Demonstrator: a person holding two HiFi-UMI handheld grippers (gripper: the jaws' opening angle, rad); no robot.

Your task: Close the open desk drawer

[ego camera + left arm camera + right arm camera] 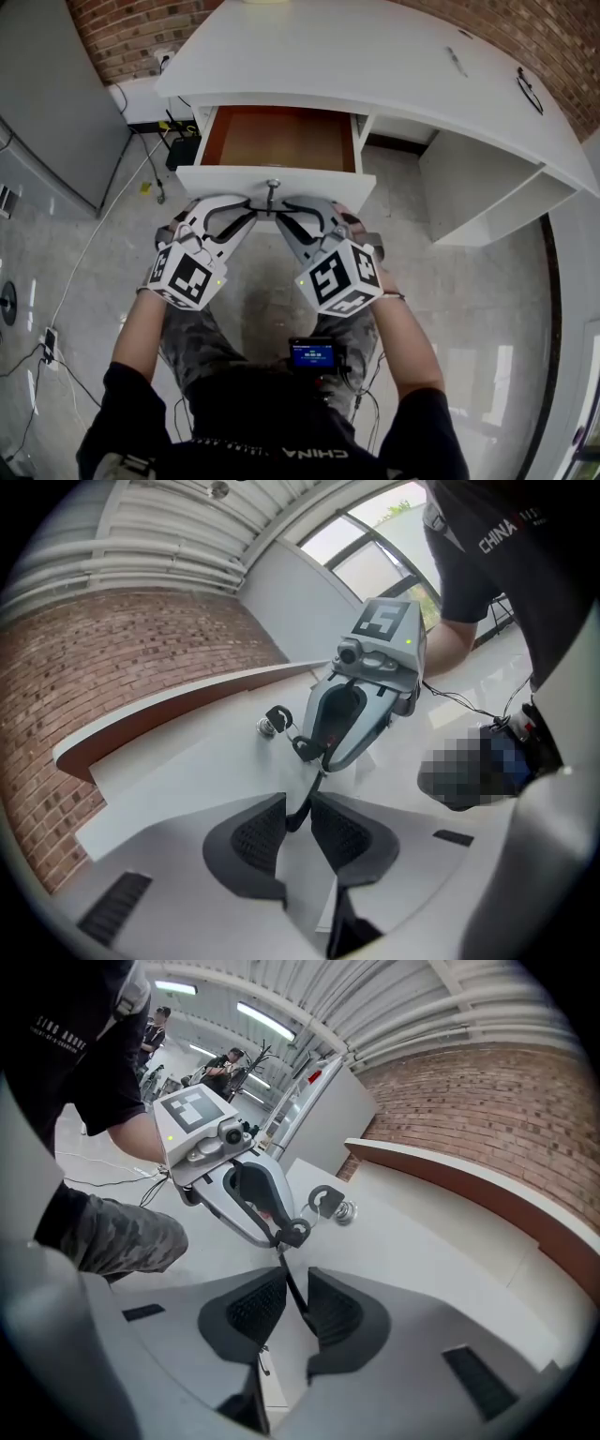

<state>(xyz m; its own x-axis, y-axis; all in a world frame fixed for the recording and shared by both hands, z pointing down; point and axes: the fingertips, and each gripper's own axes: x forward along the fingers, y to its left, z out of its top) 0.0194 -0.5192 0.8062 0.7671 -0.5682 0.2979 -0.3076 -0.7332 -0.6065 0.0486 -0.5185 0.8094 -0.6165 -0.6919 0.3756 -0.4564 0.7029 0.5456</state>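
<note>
Desk point(403, 66): white, set against a brick wall point(122, 28). Its top is cut off by the upper edge of the head view. Two small dark marks on the top, too small to name.

Floor point(469, 309): pale, glossy, with cables point(84, 262) trailing at the left beside a grey cabinet point(47, 94) that is only partly in frame.

Drawer point(281, 136): on the left side of the desk under the top, pulled out toward the person. The inside is reddish-brown; its back end is hidden beneath the desk top. The drawer front point(225, 178) is a plain white panel. A small metal lock with a key point(273, 187) in it sits at the middle of the panel.

Left gripper point(251, 210) and right gripper point(287, 212): both come in from below and their tips crowd together just under the key. From the head view I cannot tell which tip touches the panel.

Left gripper view: dark ribbed pads point(258, 841) stand a narrow slit apart, with white panel showing through. A thin dark tip of the other gripper reaches into the slit; whether it is pinched I cannot tell.

Right gripper view: the same arrangement mirrored. Pads point(333, 1312) are slightly parted, and a thin dark strip from the left gripper runs between them.

Person: only forearms, dark shirt and patterned trousers are seen.
</note>
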